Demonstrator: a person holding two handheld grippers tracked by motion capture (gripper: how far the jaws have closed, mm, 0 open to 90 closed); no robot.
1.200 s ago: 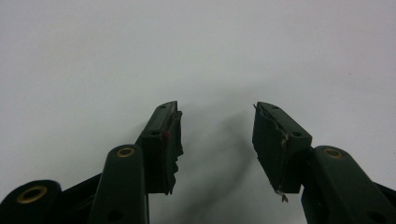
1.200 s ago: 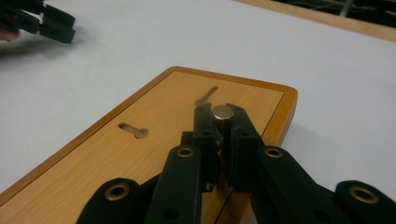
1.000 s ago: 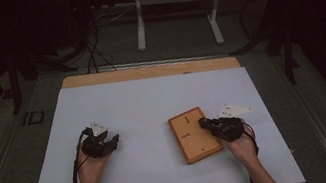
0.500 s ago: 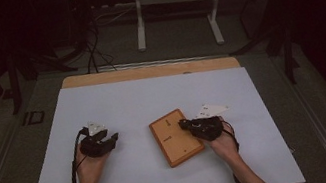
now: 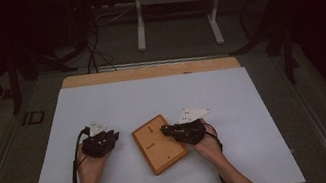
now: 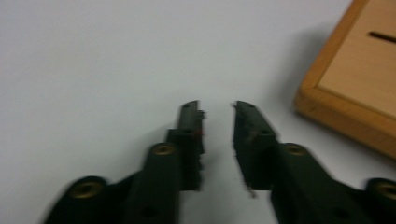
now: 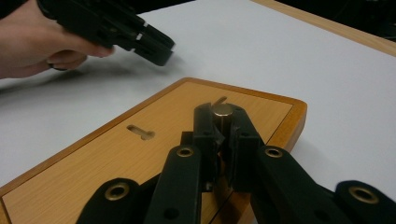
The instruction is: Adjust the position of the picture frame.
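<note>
Wooden board [image 5: 160, 144] bears peg [image 7: 222, 112] pinched by right gripper [image 7: 223, 122].

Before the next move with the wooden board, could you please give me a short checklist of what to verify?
1. Right tool shut on the brass peg: ok, both jaws press on its sides.
2. Wooden board flat on the white table cover: ok in the high view.
3. Left tool free of load: ok; its jaws have just been closing, with nothing between them.
4. Left tool apart from the board: ok, a strip of cover lies between them.
5. Keyhole slot in the board unobstructed: ok.
6. Peg fixed to the board or loose: cannot tell, its lower end is hidden by the jaws.
</note>
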